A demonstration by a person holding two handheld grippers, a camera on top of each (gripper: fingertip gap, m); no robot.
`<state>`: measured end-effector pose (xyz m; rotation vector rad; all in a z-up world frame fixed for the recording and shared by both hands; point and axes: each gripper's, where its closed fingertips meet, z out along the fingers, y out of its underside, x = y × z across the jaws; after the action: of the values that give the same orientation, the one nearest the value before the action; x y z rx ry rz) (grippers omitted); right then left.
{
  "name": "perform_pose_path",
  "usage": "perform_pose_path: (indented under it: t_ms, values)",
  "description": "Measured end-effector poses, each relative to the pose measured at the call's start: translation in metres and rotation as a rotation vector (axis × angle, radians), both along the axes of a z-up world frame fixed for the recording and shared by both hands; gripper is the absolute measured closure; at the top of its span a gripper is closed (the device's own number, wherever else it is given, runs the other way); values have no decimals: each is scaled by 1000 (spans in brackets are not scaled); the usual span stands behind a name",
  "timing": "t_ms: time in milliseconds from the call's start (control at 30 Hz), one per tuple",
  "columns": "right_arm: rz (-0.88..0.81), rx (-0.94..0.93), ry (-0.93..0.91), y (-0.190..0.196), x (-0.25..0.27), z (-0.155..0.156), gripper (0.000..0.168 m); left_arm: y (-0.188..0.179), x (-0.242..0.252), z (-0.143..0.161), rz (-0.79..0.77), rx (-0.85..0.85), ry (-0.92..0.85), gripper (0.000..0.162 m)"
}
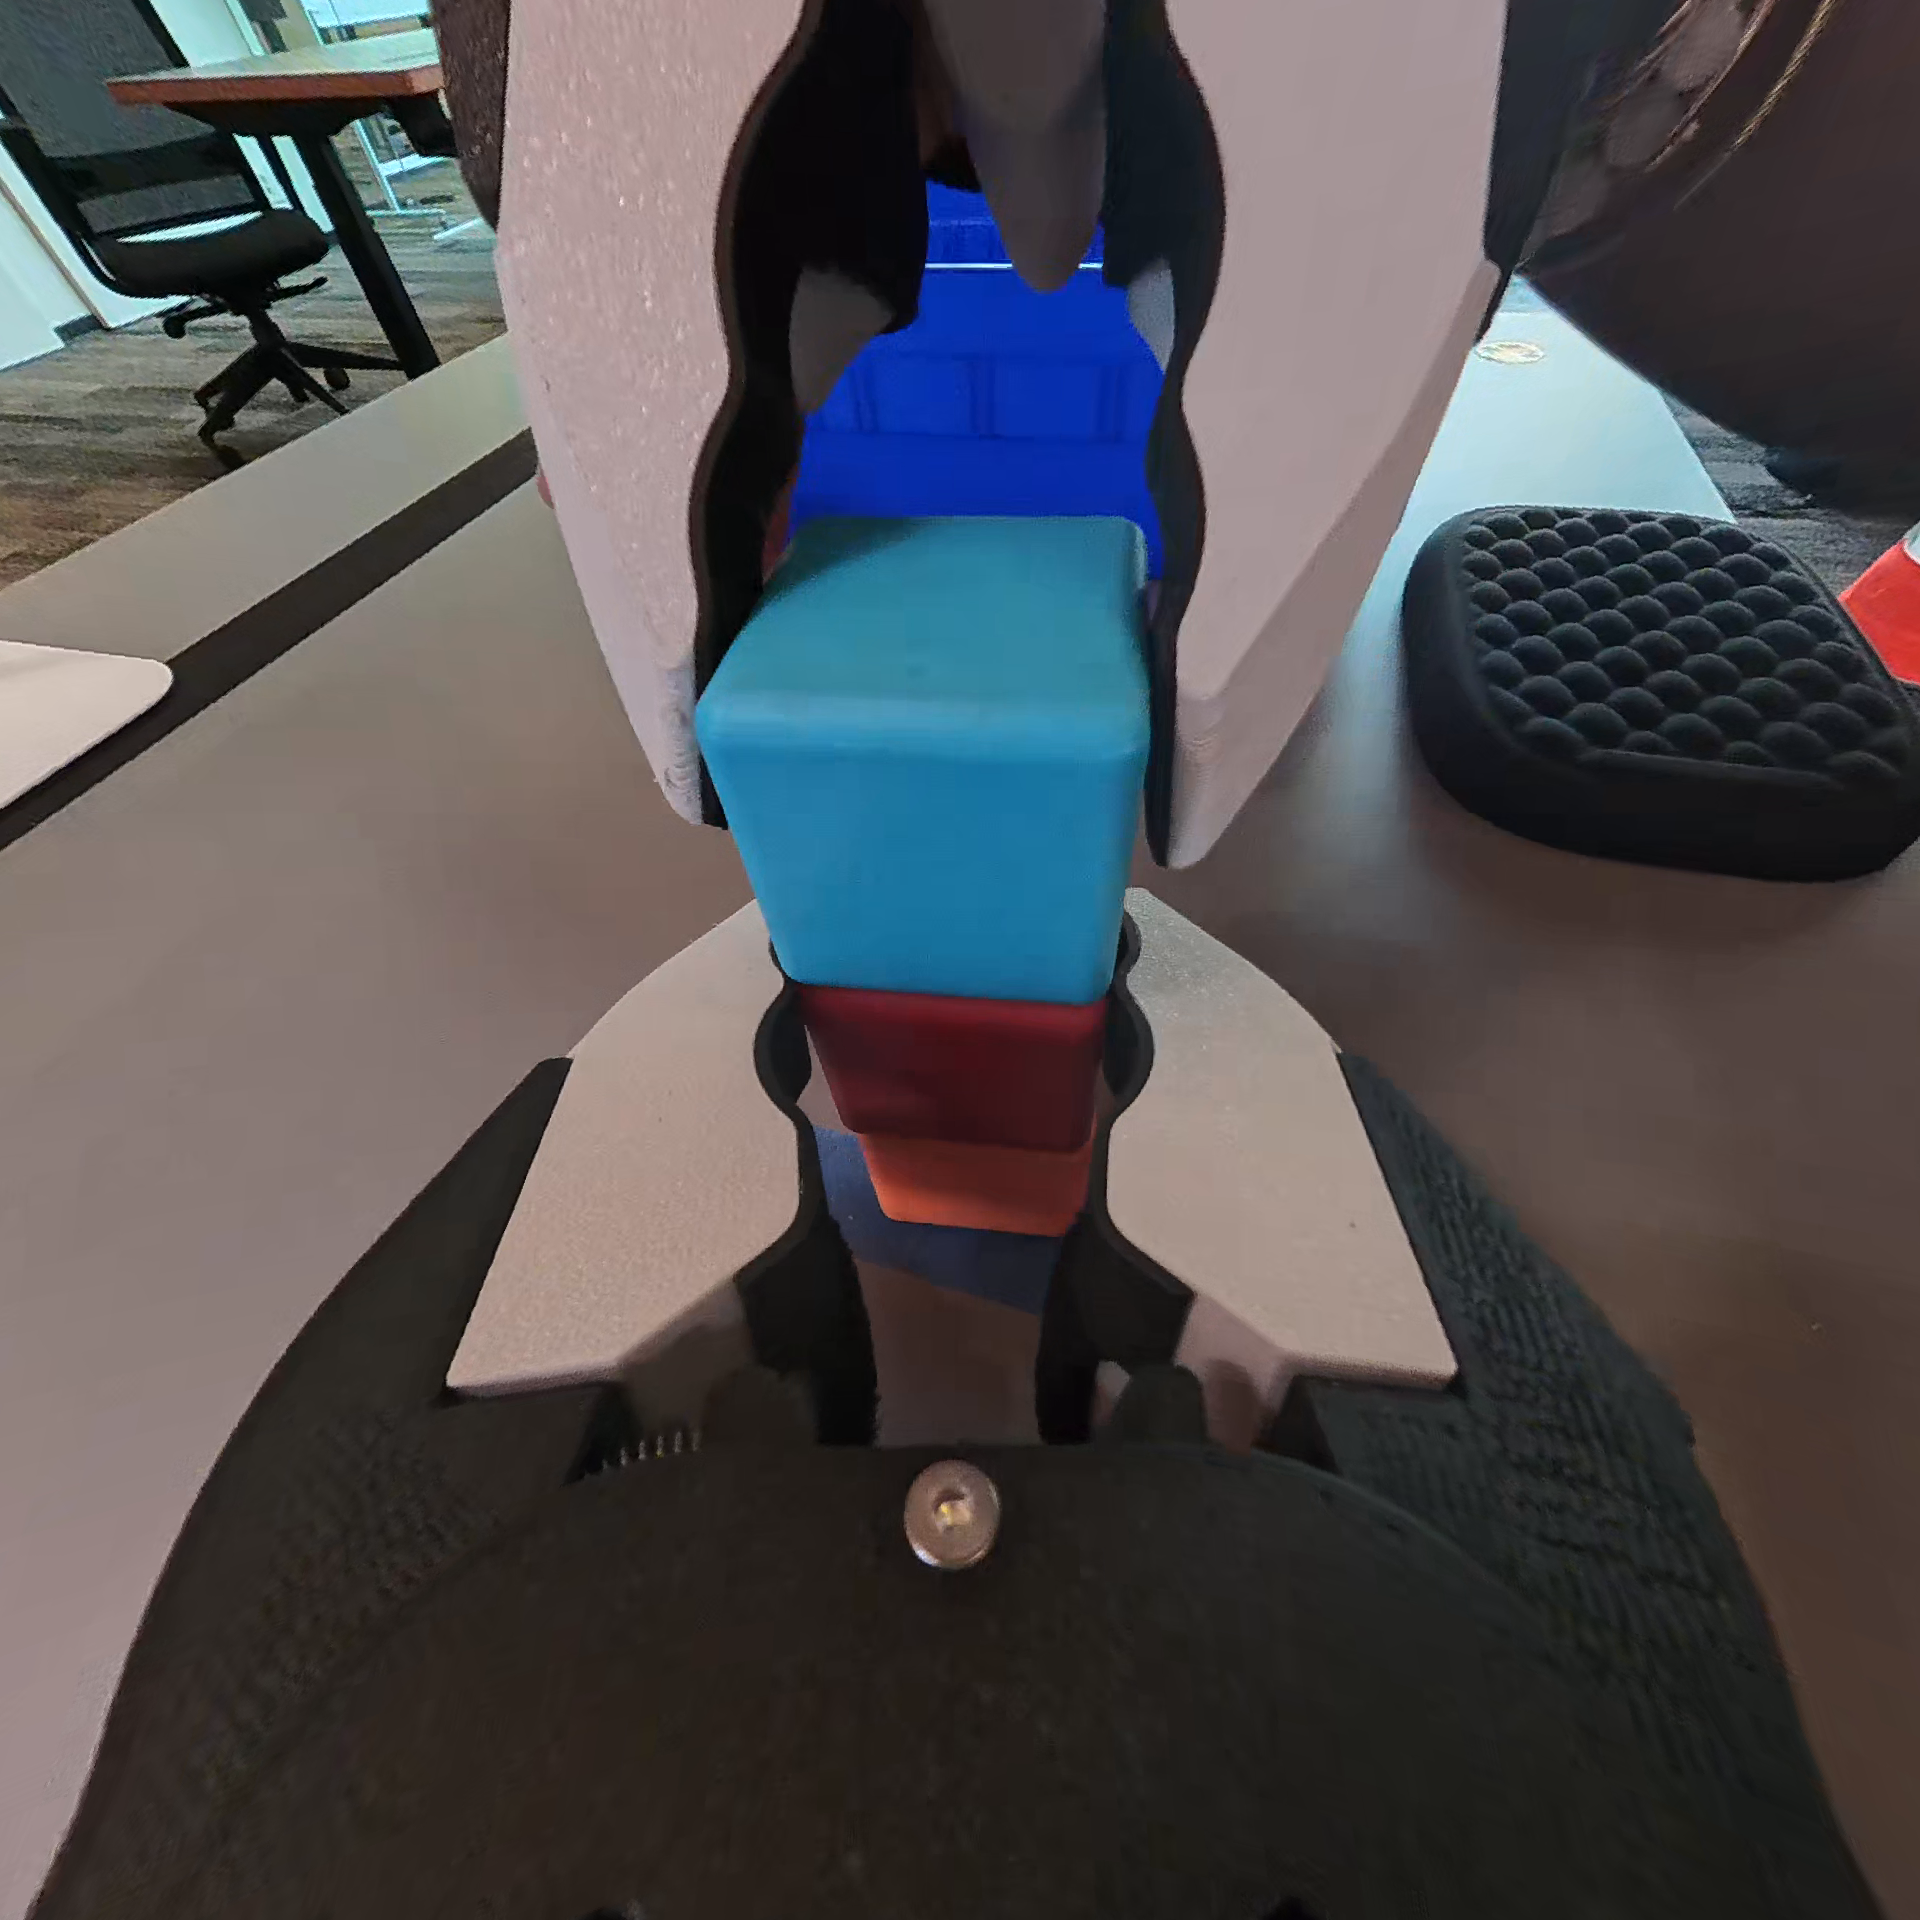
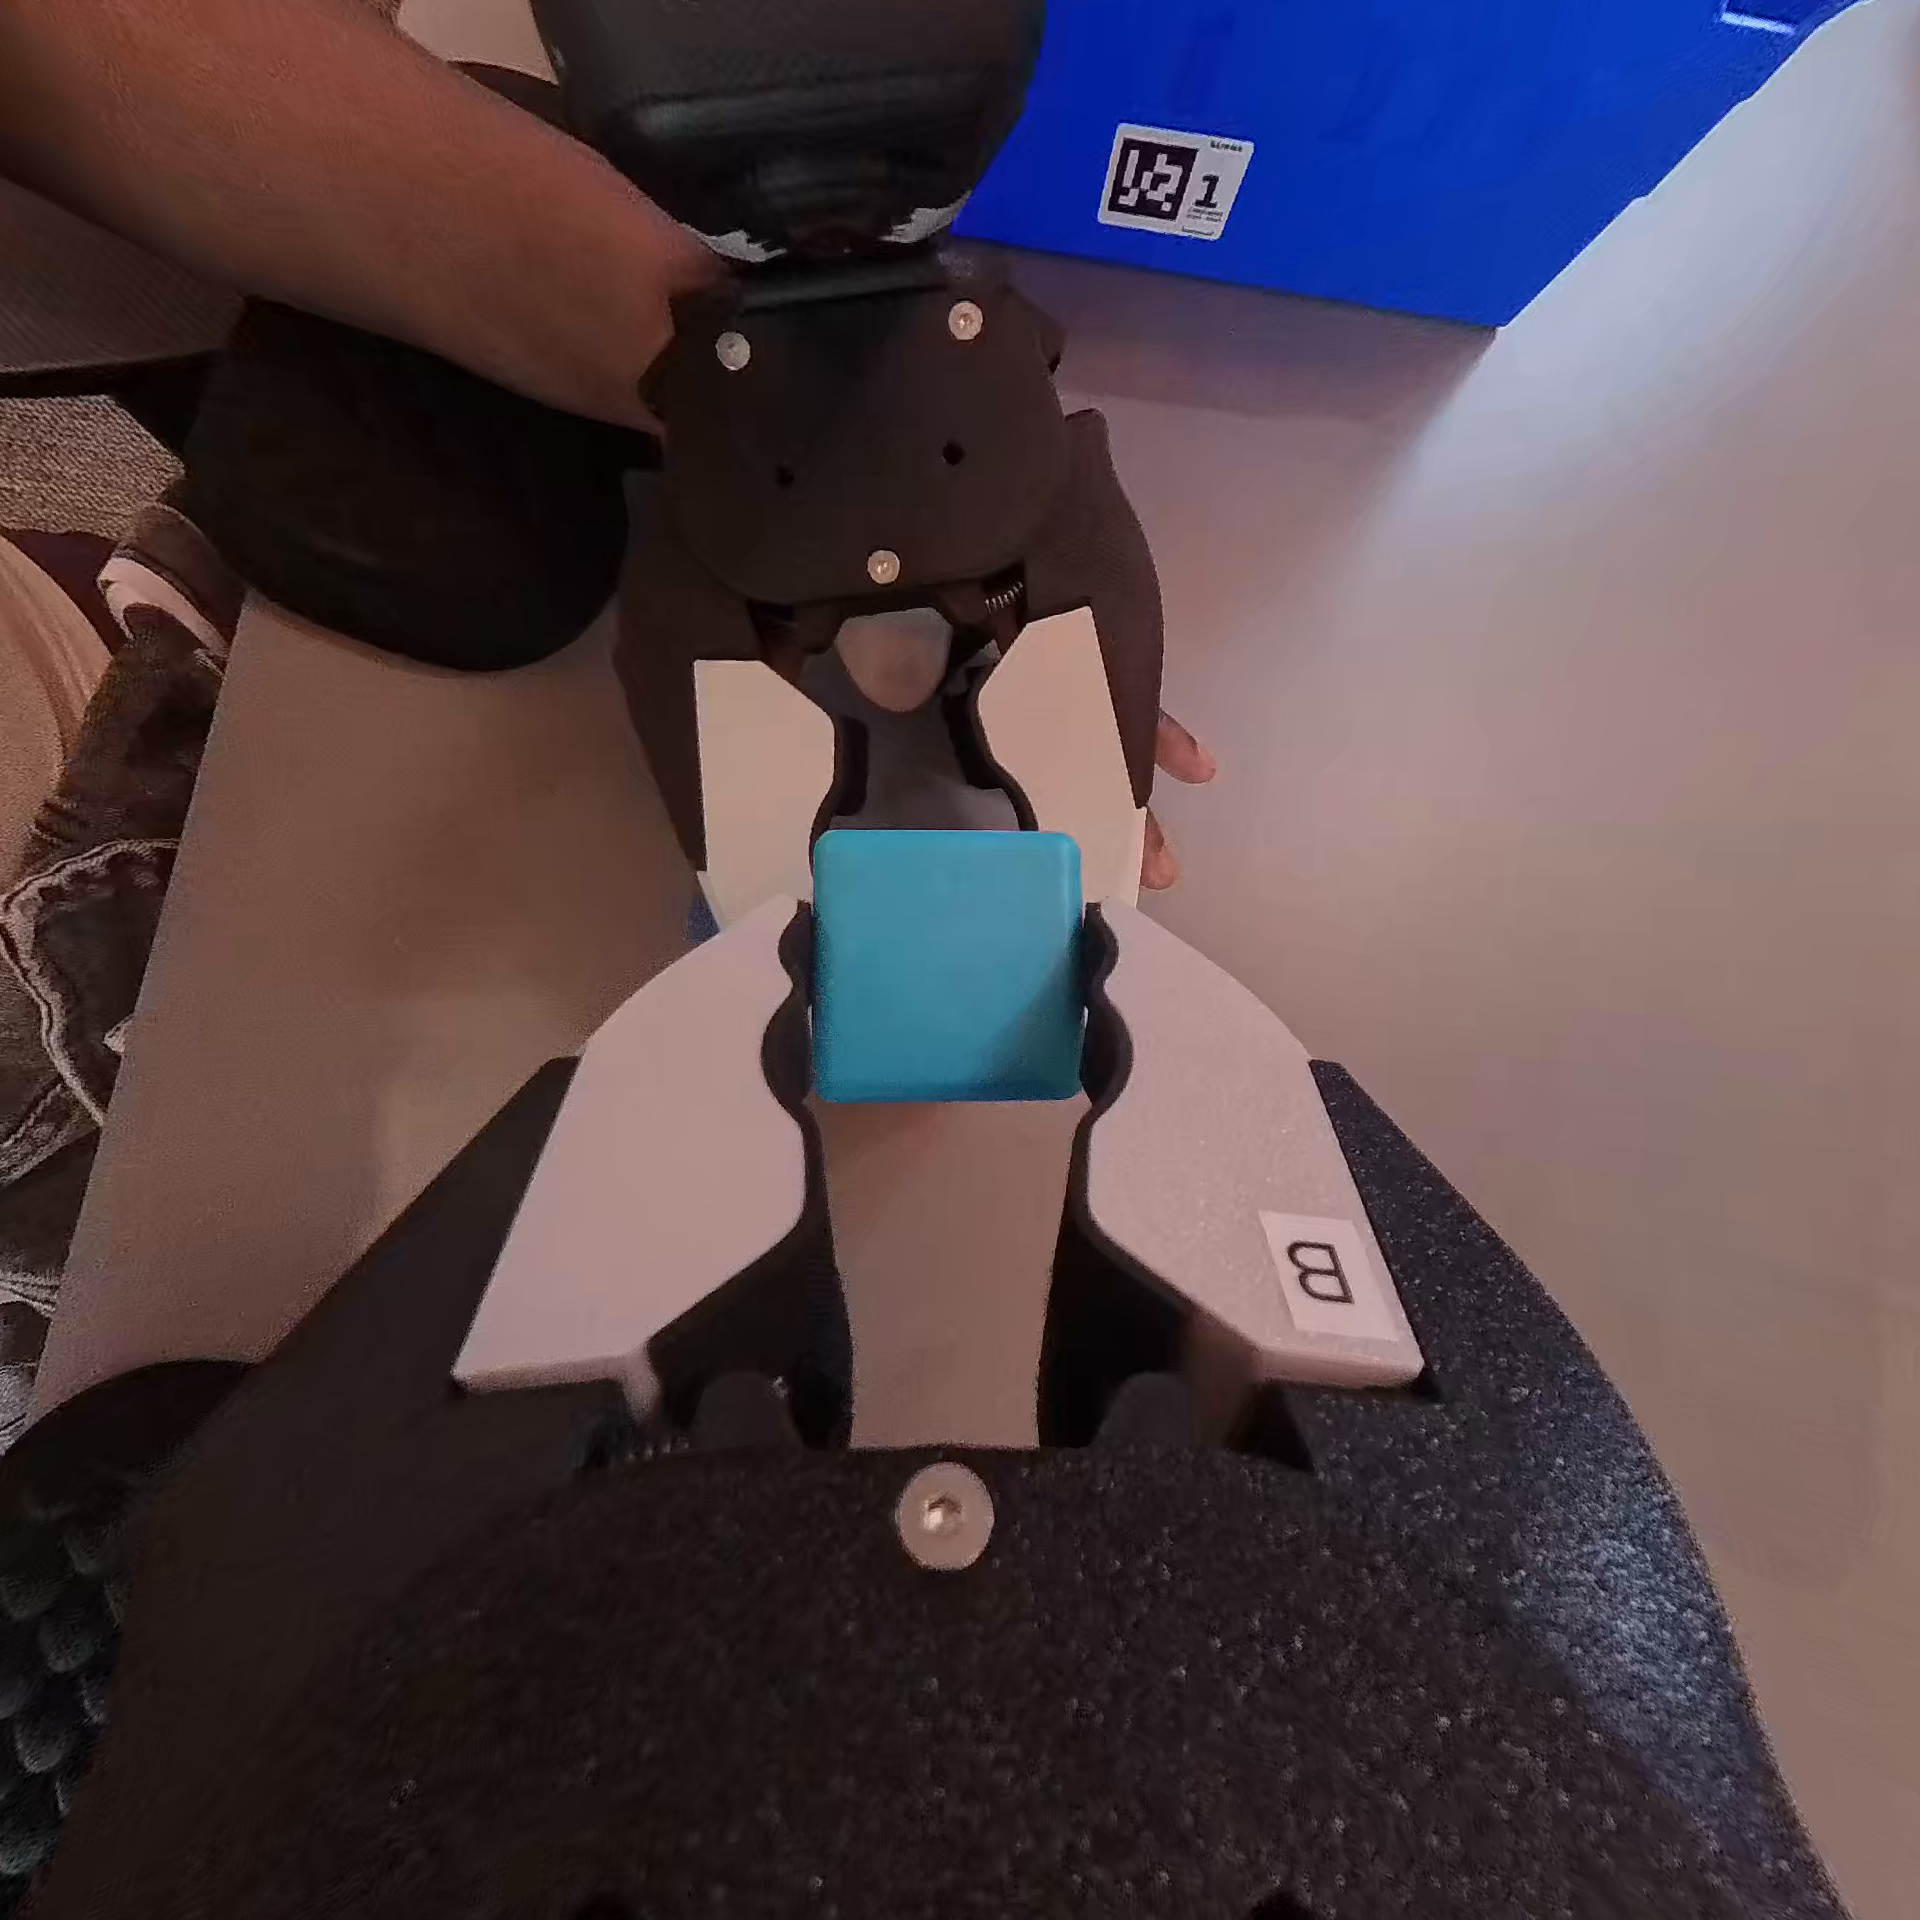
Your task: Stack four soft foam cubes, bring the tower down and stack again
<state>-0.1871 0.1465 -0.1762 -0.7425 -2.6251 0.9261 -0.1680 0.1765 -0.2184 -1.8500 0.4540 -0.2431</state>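
1. Far left in the left wrist view: black office chair under a wooden desk on carpet, well beyond the table edge
2. White flat item at the left border of the brown table, cut off by the frame
3. Centre, the tower: light blue cube on top, dark red cube under it, orange cube below that, and a sliver of darker blue at the very bottom, too hidden to name
4. Left gripper low in its own view, closed on the dark red cube with a black pad touching each side, holding the tower from the near side
5. Right gripper reaching down from the top of the frame, white fingers clamped on the light blue cube, one on either side
6. Same grip from the right wrist view: right gripper with wavy pads pressed flat on both flanks of the light blue cube, only its top face visible, lower cubes hidden beneath it
7. Across from it there, left gripper pointing back toward the camera, held by a hand, fingertips showing past its right side
8. Behind the tower: blue bin, in the right wrist view carrying a square black-and-white marker tag
9. Right side of the left wrist view: black bumpy cushion lying on the table, well apart from the tower
10. Far right edge: a bit of an orange-and-white cone just past the cushion
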Motion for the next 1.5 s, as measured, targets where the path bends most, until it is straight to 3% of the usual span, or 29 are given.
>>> perform_pose_path:
  t_ms: [367,633,800,1000,1100,1200,1367,1500]
  values:
    - [-11,-2,54,5,4,5,120,-3,-2,0,0,1,9,108]
    - [-101,-99,174,26,4,48,120,-2,-1,0,-3,-1,28,108]
    - [-351,-108,278,72,11,78,120,-1,-1,0,3,2,24,108]
    - [-894,-81,356,196,58,100,119,0,0,0,9,6,38,108]
    - [-1199,-24,299,266,104,81,119,1,0,0,8,9,41,108]
    - [-1420,22,178,316,144,39,119,1,0,0,8,8,38,108]
    - [-1638,118,-8,358,183,-30,119,0,0,0,12,8,38,108]
    - [-1710,105,-88,370,194,-62,119,0,-1,0,16,7,36,108]
